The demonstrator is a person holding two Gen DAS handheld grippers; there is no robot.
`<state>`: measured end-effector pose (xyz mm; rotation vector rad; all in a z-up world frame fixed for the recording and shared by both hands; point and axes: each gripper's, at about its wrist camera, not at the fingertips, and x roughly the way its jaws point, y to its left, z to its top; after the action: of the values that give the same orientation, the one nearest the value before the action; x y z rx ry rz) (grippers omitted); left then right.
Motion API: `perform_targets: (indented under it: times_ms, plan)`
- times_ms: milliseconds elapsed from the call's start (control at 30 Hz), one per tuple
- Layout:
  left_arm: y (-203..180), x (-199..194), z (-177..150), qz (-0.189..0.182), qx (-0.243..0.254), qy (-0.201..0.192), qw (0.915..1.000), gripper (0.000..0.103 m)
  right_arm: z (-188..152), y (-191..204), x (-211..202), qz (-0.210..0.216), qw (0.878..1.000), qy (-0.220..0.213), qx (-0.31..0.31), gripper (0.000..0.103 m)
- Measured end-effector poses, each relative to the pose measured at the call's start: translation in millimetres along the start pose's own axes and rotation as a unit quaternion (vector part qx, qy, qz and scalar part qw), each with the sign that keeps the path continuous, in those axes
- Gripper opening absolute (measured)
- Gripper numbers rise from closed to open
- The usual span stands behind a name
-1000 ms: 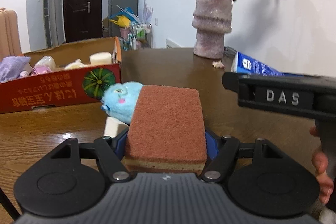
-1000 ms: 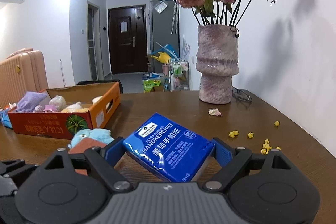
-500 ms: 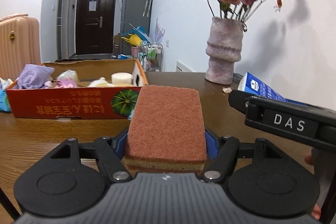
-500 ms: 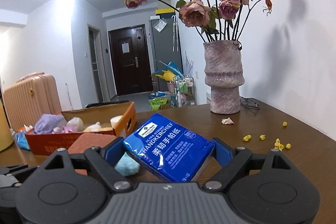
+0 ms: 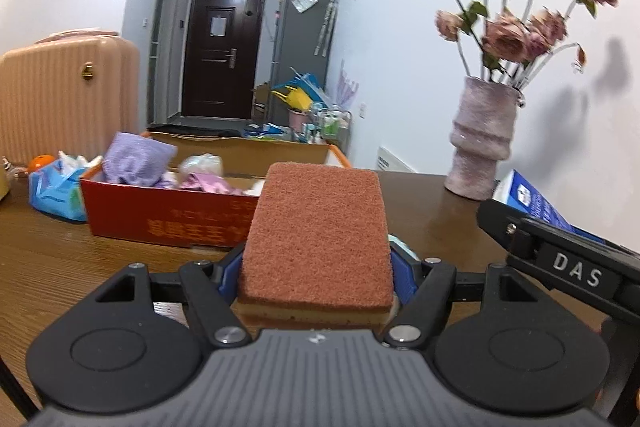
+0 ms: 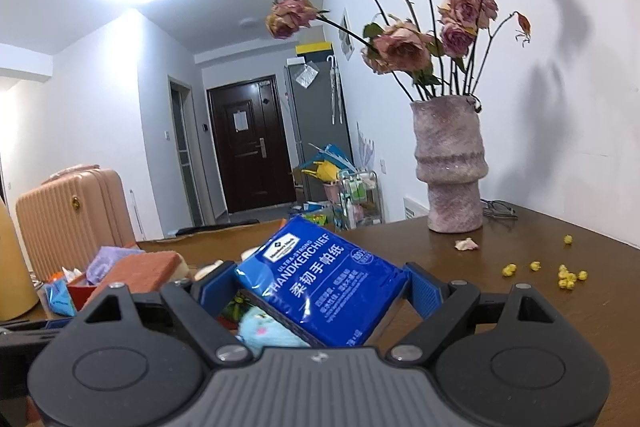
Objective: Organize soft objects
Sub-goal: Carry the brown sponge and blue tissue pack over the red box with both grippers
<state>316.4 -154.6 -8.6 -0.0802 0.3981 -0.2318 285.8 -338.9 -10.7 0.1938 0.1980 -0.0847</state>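
My left gripper [image 5: 316, 267] is shut on a red-brown scouring sponge [image 5: 318, 235] with a yellow underside, held above the table in front of the red cardboard box [image 5: 168, 219]. The sponge also shows in the right wrist view [image 6: 140, 267]. My right gripper [image 6: 320, 291] is shut on a blue handkerchief tissue pack [image 6: 320, 283], raised over the table; the pack shows at the right of the left wrist view [image 5: 536, 199]. A light blue plush toy [image 6: 268, 331] lies below the pack. The box holds a purple cloth [image 5: 136, 159] and other soft items.
A pink vase of dried roses [image 6: 448, 167] stands at the back right of the wooden table [image 6: 560, 307], with yellow crumbs [image 6: 564, 275] near it. A blue wipes pack [image 5: 60, 187] lies left of the box. A pink suitcase [image 5: 68, 95] stands beyond the table.
Both grippers have risen and tilted upward with their loads. The box now sits further left and lower in the views, and the plush toy has dropped out of the left wrist view.
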Motion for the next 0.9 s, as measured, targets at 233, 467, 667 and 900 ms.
perform_targets:
  times_ms: [233,467,667,900]
  plan:
    - [31.6,0.3,7.4,0.022,-0.012,-0.013,0.9996,0.071,-5.1,32.1,9.2,0.011,1.0,-0.01,-0.004,0.088]
    - [59.4,4.7,16.9,0.051,-0.02,-0.027,0.9981,0.071,-7.8,63.2,23.7,0.02,1.0,-0.01,-0.01,0.088]
    - [79.5,15.3,25.5,0.074,-0.031,-0.033,0.9962,0.071,-9.0,85.5,39.0,0.026,1.0,-0.013,-0.006,0.088]
    - [98.0,28.5,33.9,0.09,-0.038,-0.041,0.9944,0.071,-7.6,100.7,56.9,0.03,0.999,-0.015,-0.007,0.088]
